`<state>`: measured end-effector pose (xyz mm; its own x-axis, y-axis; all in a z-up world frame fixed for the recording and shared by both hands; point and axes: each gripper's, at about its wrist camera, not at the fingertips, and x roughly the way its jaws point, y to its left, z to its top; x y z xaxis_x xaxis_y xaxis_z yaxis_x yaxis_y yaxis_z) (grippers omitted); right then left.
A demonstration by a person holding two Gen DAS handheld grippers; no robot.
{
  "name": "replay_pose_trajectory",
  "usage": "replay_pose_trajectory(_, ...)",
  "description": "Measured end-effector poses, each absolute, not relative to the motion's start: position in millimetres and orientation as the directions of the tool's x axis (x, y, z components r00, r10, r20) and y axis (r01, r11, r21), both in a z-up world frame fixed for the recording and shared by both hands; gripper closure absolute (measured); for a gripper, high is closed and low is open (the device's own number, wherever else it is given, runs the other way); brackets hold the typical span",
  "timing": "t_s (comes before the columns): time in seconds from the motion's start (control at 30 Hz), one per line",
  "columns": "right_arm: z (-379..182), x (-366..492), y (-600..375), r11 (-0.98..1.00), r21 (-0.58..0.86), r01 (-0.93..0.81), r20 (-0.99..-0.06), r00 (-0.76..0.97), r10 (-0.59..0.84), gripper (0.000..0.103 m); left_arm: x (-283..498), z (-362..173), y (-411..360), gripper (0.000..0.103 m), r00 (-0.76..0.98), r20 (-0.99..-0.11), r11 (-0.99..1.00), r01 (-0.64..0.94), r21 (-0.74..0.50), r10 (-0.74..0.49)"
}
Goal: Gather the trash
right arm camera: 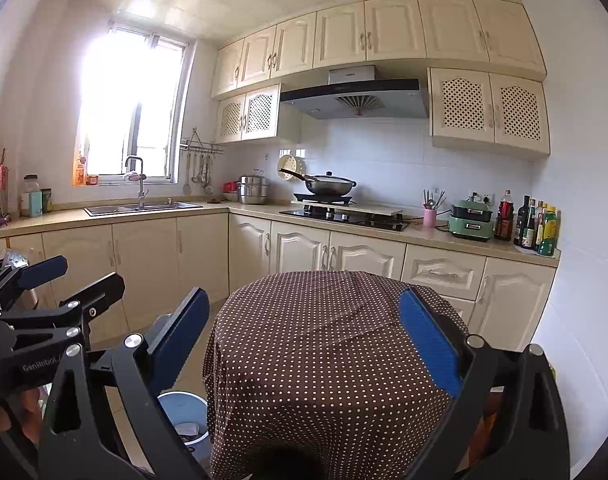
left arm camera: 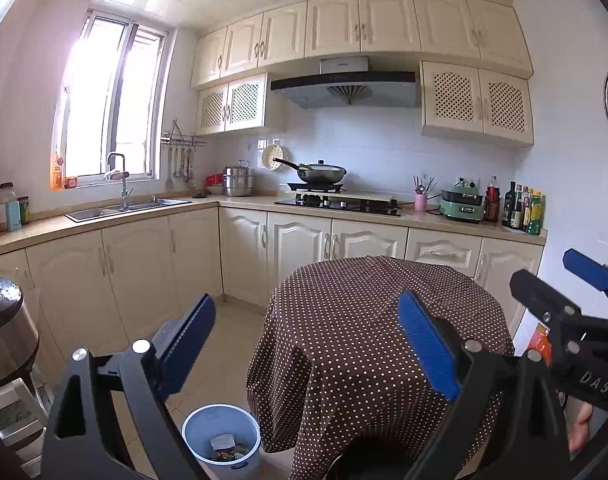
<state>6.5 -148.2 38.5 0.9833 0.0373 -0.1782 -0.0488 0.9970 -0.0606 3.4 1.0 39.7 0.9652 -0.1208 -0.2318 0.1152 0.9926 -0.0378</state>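
Observation:
A light blue trash bin (left arm camera: 221, 440) stands on the floor left of the round table (left arm camera: 380, 320), with some scraps of trash (left arm camera: 225, 446) inside. It also shows in the right wrist view (right arm camera: 183, 416), partly hidden by a finger. My left gripper (left arm camera: 308, 344) is open and empty, held above the table's near left edge. My right gripper (right arm camera: 304, 344) is open and empty above the table (right arm camera: 324, 352). The right gripper shows at the right edge of the left wrist view (left arm camera: 560, 284), and the left gripper shows at the left edge of the right wrist view (right arm camera: 69, 276).
The table wears a brown polka-dot cloth. Cream cabinets (left arm camera: 143, 264) and a counter run along the left and back walls, with a sink (left arm camera: 123, 208), a stove with a wok (left arm camera: 324, 172) and bottles (left arm camera: 524, 212). A steel appliance (left arm camera: 3, 328) stands at the left.

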Motion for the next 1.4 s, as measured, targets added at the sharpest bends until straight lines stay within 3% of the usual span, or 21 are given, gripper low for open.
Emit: replay_pose_trajectory(1.4, 30.4, 7.2, -147.1, 0.997, -0.045, -0.068, -0.204, 0.977, 0.057, 0.01, -0.7, 38.0, 14.8, 0.012, 0.96, -0.249, 0.992, 0.12, -0.038, -0.125)
